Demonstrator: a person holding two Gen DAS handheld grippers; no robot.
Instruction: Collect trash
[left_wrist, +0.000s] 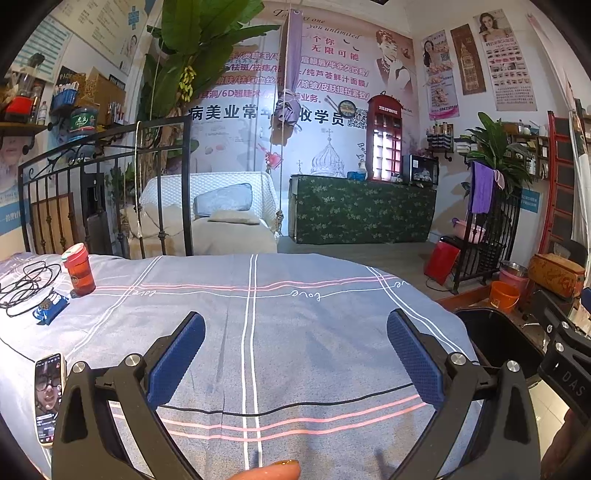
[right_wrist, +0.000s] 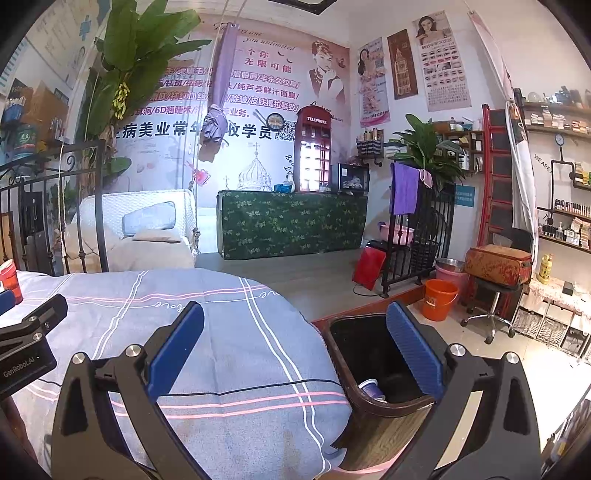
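Orange-red cup (left_wrist: 78, 270), upright beside blue wrapper (left_wrist: 50, 306), far left of trash bin (right_wrist: 373, 387): nearer left gripper (left_wrist: 295, 354); right gripper (right_wrist: 295, 350) likewise gaping, empty.

Open bedsheet (left_wrist: 295, 332) ahead, black cable (left_wrist: 295, 408) across it, cup (left_wrist: 79, 271) and phone (left_wrist: 48, 397) left, bin (right_wrist: 373, 369) mouth unobstructed

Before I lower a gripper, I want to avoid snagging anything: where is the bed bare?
Bare sheet runs from the thin black cable to the far edge. The left side is crowded: red cup, blue wrapper, coiled cord, phone. The bin borders the right.
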